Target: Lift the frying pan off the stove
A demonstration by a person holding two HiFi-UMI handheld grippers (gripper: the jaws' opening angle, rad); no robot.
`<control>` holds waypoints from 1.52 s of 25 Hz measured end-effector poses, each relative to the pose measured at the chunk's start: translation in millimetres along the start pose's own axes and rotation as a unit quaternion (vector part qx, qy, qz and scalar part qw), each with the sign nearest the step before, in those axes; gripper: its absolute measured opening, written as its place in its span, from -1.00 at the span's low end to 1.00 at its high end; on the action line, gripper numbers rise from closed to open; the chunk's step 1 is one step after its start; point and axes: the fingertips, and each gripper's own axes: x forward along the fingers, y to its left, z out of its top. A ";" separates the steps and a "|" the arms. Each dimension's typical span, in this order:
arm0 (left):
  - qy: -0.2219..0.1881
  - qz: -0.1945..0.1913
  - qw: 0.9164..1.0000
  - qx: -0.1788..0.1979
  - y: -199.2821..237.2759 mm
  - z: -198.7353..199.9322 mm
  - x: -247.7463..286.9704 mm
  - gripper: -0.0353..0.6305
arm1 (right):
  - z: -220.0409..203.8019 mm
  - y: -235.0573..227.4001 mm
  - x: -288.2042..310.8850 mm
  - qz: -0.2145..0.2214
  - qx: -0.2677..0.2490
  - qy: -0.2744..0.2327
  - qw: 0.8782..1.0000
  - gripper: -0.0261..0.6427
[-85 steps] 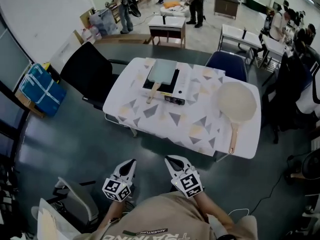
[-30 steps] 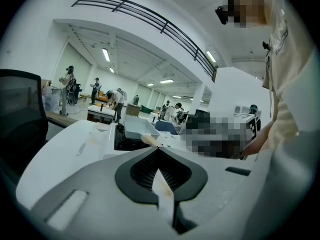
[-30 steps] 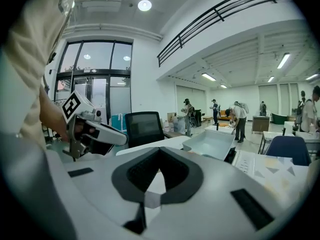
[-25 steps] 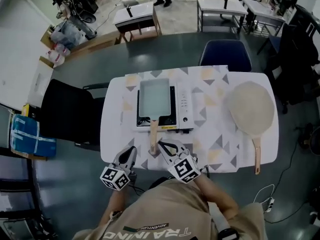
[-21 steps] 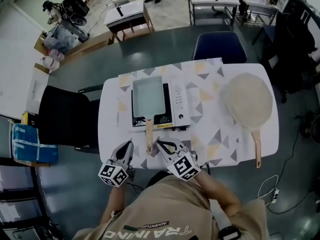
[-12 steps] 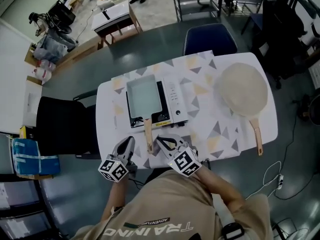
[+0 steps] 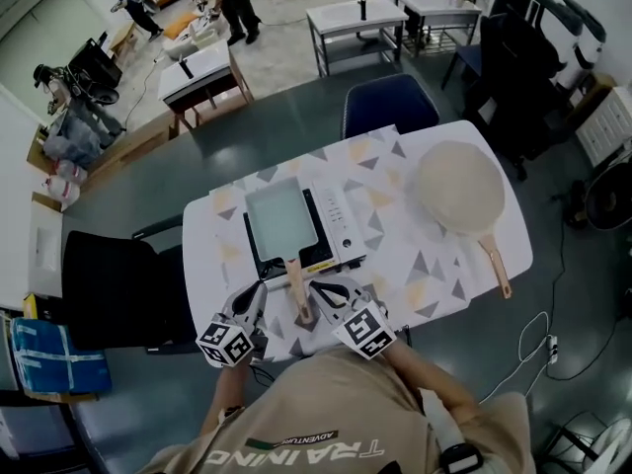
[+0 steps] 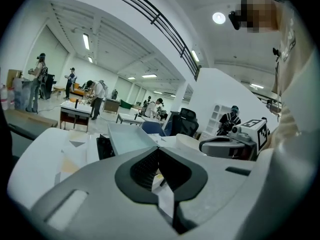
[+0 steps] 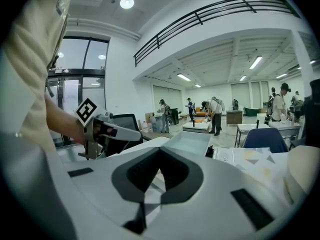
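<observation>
Head view: your left claw (image 7: 255, 296) and right claw (image 7: 322, 290), both clenched empty, flank the handle (image 7: 297, 284) of the pan (image 7: 279, 218), which sits on the stove (image 7: 338, 227).

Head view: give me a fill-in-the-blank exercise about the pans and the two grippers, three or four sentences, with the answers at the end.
The rectangular frying pan sits on the portable ___.
Its wooden handle lies ___ the left gripper and the right gripper.
The round pan lies to the rectangular pan's ___ in the head view.
Both grippers' jaws are ___, holding nothing.
Missing words: stove; between; right; shut.
</observation>
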 end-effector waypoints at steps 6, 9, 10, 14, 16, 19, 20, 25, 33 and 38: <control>0.020 -0.082 0.996 -0.023 -9.1 -12.1 24.7 -0.89 | -3.4 -9.8 -2.1 -0.051 0.017 0.007 0.999 -0.91; 0.031 -0.117 0.989 -0.088 -12.7 -22.5 32.6 -0.89 | -8.1 -12.2 -9.8 -0.077 0.024 0.013 0.997 -0.91; 0.037 -0.130 0.985 -0.109 -14.3 -24.8 34.8 -0.89 | -9.2 -12.2 -12.5 -0.084 0.023 0.015 0.996 -0.91; 0.084 -0.167 0.962 -0.201 -16.0 -39.9 48.5 -0.81 | -20.9 -14.6 -18.4 -0.109 0.023 0.030 0.993 -0.91; 0.112 -0.183 0.937 -0.275 -15.8 -46.0 52.2 -0.40 | -23.3 -13.2 -17.9 -0.116 0.031 0.031 0.992 -0.91; 0.127 -0.197 0.903 -0.360 -18.6 -47.4 55.7 -0.35 | -21.9 -13.7 -15.7 -0.121 0.031 0.028 0.992 -0.91; 0.131 -0.197 0.899 -0.367 -19.1 -49.7 56.9 -0.35 | -22.0 -15.0 -15.2 -0.123 0.031 0.028 0.992 -0.91; 0.150 -0.206 0.881 -0.399 -23.0 -56.7 64.7 -0.33 | -23.9 -17.6 -13.1 -0.124 0.033 0.032 0.991 -0.91; 0.175 -0.241 0.844 -0.446 -27.5 -62.9 83.4 -0.31 | -26.5 -22.1 -15.8 -0.128 0.031 0.044 0.990 -0.91; 0.179 -0.269 0.822 -0.470 -35.4 -59.8 101.8 -0.31 | -32.3 -27.3 -26.0 -0.146 0.047 0.051 0.987 -0.91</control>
